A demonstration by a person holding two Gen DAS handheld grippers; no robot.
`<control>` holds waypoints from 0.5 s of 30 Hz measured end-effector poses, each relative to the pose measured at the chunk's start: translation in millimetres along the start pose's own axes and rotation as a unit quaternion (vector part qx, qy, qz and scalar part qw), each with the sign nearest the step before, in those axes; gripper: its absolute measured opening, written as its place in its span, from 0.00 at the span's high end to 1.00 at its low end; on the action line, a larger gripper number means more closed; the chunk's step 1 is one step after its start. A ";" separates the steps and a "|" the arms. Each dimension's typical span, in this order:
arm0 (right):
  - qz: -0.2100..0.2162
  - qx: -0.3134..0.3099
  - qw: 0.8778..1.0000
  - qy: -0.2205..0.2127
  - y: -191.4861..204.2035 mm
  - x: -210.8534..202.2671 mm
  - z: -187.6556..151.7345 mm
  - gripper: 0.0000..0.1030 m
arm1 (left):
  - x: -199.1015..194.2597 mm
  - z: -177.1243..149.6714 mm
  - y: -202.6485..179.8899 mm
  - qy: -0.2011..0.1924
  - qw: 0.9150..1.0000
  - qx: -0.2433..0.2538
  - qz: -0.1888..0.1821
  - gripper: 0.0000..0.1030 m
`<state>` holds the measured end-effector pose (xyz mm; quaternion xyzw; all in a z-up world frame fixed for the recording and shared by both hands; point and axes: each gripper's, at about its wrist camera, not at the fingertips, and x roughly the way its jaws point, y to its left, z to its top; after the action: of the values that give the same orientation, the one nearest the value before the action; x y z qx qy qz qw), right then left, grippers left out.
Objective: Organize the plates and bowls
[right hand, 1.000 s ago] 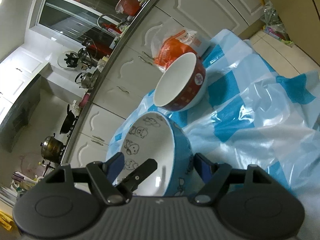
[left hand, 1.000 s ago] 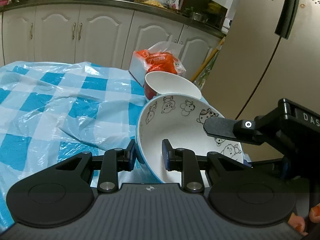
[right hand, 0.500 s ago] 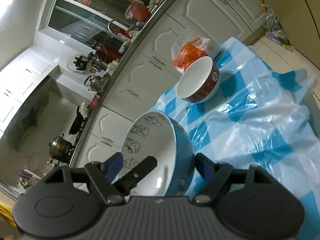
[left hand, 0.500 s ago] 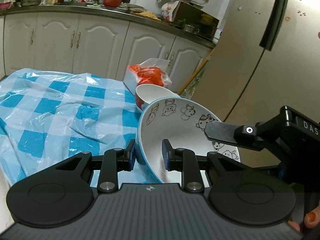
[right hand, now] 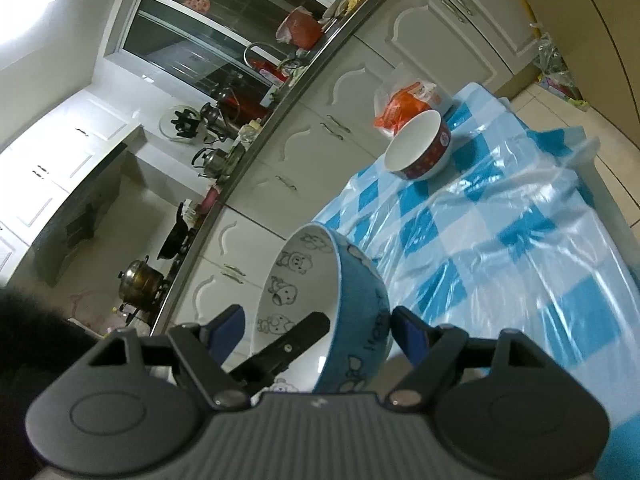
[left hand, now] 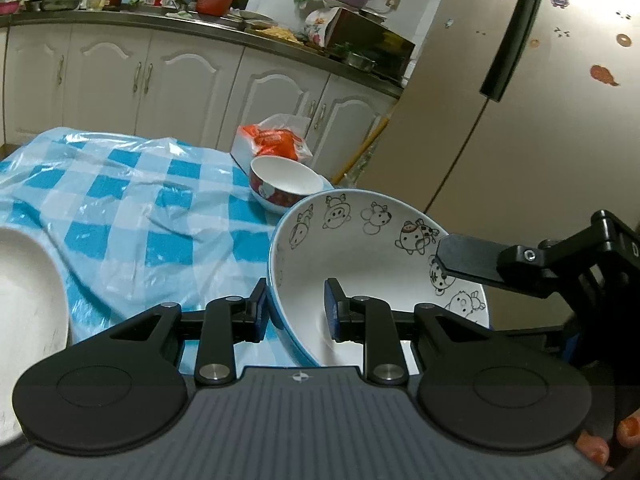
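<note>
Left gripper (left hand: 295,307) clamping blue cartoon bowl (left hand: 372,256) by its near-left rim, right gripper (right hand: 318,330) opening, straddling the far-right rim without touching, red bowl (left hand: 284,184) sitting farther back on checked tablecloth (left hand: 132,208)

The blue bowl (left hand: 360,248) looks like glossy glazed ceramic, smooth white inside. Behind it, the red bowl (left hand: 286,184) has the same shiny glaze. Under both, the checked cover (left hand: 132,208) is thin, wrinkled, glossy plastic. The gripper (left hand: 296,308) bodies look like matt black plastic.

Black claw (left hand: 296,312), blue pads, silver screws
</note>
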<state>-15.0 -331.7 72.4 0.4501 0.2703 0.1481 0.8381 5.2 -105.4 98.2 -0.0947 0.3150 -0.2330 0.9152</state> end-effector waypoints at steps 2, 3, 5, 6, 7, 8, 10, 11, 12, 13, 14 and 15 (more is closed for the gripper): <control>-0.001 0.000 1.000 0.001 0.0 -6.1 -8.8 0.21 | -6.9 -6.3 -1.2 0.004 1.000 -0.002 -0.002 0.74; -0.002 0.001 1.000 0.001 0.0 -8.8 -12.8 0.21 | -9.8 -10.1 -1.5 0.006 1.000 -0.004 -0.003 0.74; -0.007 0.002 1.000 0.001 -1.5 -12.8 -21.1 0.21 | -13.2 -15.9 -1.7 0.011 1.000 -0.006 -0.006 0.74; -0.010 0.004 1.000 0.001 -2.9 -14.1 -24.5 0.21 | -13.7 -19.3 -2.2 0.015 1.000 -0.007 -0.006 0.74; -0.013 0.005 1.000 0.001 -3.9 -16.0 -28.0 0.21 | -14.6 -21.4 -2.4 0.017 1.000 -0.007 -0.007 0.74; -0.016 0.007 1.000 0.001 -5.6 -16.4 -31.1 0.21 | -14.9 -23.8 -3.0 0.019 1.000 -0.007 -0.007 0.74; -0.022 0.009 1.000 -0.001 -7.8 -18.7 -37.6 0.21 | -14.6 -28.6 -3.4 0.024 1.000 -0.007 -0.006 0.74; -0.024 0.009 1.000 -0.002 -8.9 -19.6 -40.1 0.21 | -15.1 -30.8 -4.0 0.026 1.000 -0.006 -0.005 0.73; -0.027 0.010 1.000 -0.002 -10.2 -19.5 -42.4 0.21 | -14.1 -32.4 -4.1 0.028 1.000 -0.004 -0.004 0.73; -0.029 0.010 1.000 -0.003 -10.8 -21.2 -44.1 0.21 | -12.4 -34.2 -3.9 0.032 0.999 -0.004 -0.003 0.73; -0.031 0.010 0.999 -0.003 -11.7 -21.2 -45.9 0.21 | -10.9 -34.5 -2.9 0.035 0.999 -0.004 -0.001 0.74; -0.032 0.010 0.999 -0.002 -11.8 -21.8 -47.9 0.21 | -9.7 -35.5 -2.4 0.038 0.999 -0.005 0.000 0.74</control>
<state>-60.7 -316.6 48.1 0.4497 0.2843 0.1172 0.8386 -24.5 -103.7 76.3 -0.0901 0.3502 -0.2348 0.9023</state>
